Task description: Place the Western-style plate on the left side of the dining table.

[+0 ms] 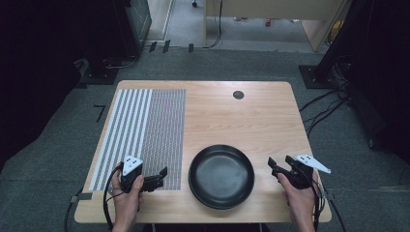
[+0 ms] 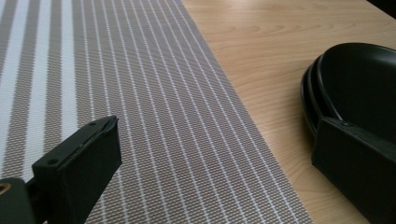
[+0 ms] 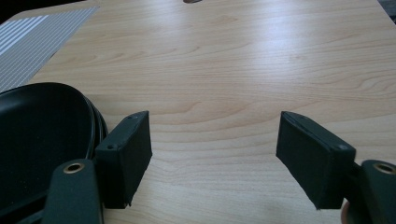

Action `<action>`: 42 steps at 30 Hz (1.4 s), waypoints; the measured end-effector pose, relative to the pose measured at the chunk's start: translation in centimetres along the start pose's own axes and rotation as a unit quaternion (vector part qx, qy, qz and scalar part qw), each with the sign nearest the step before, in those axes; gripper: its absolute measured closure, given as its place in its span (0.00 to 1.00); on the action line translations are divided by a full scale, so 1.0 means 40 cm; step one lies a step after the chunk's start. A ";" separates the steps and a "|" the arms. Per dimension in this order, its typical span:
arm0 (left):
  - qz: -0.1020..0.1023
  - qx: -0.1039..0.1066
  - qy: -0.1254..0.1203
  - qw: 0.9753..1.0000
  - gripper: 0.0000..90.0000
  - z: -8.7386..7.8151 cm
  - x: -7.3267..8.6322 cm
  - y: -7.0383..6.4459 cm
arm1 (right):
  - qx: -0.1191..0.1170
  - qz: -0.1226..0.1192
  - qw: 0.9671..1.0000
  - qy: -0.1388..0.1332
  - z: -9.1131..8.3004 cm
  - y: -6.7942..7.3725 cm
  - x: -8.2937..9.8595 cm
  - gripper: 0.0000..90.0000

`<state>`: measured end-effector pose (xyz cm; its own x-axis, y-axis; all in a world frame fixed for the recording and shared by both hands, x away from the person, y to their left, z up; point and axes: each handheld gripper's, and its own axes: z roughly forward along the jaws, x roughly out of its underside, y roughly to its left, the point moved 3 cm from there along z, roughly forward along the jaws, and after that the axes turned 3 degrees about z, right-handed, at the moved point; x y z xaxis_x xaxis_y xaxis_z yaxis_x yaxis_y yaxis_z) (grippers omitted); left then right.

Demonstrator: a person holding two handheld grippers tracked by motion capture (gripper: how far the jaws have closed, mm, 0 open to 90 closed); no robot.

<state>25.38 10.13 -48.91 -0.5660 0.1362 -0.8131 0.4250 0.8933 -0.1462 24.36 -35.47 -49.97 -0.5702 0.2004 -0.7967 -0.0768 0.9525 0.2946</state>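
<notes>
1. Black bowls (image 1: 221, 176) – stacked, at least 2 nested (double rims seen in left gripper view (image 2: 355, 88) & right gripper view (image 3: 42, 126)). Upright, nothing inside. Loc: near edge of table, roughly mid-width, just right of placemat, between both grippers. Not gripped by either tool.
2. Left gripper (image 1: 162, 175) – held in person's left hand (image 1: 126, 198), near-left part of table, over placemat's near right corner. Jaws spread wide, nothing between them; released. In its own view (image 2: 210, 163) jaws straddle placemat edge & bare wood; right jaw sits in front of bowl rim, contact can't tell.
3. Right gripper (image 1: 276, 166) – held in right hand (image 1: 300, 203), near-right part of table, just right of bowls. Jaws wide apart, nothing held; released. Own view (image 3: 215, 154): bare wood between jaws, bowl rim close beside left jaw.
4. Placemat (image 1: 145, 130) – woven, grey/white; broad stripes on left part, fine lines on right part. Lies flat on left third of table, reaching from far edge toward near edge.
5. Table (image 1: 251, 116) – light wood, rounded corners; dark round cable port (image 1: 238, 94) near far edge.
6. Floor (image 1: 58, 159) – grey carpet; cables at right.
</notes>
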 end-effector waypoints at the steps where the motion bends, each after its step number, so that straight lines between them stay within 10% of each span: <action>1: 0.001 0.004 0.001 1.000 0.01 0.002 -0.001 -0.006 | 0.000 -0.001 1.000 -0.001 0.001 0.002 0.000 0.31; 17: 0.000 0.043 -0.002 0.999 0.01 0.019 -0.008 -0.073 | -0.016 -0.035 0.999 0.001 0.002 0.072 -0.002 0.39; 28: 0.003 0.068 0.012 0.998 0.02 0.036 -0.003 -0.117 | -0.060 0.005 0.998 0.007 0.007 0.091 0.014 0.66; 42: 0.004 0.088 0.028 0.996 0.28 0.057 0.016 -0.168 | -0.090 0.022 0.994 0.051 0.019 0.119 0.035 0.81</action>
<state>23.77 3.22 -49.75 -0.5978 0.1712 -0.7831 0.5447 0.8035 -0.2402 23.82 -30.47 -50.08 -0.6550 0.2073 -0.7266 -0.1910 0.8850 0.4246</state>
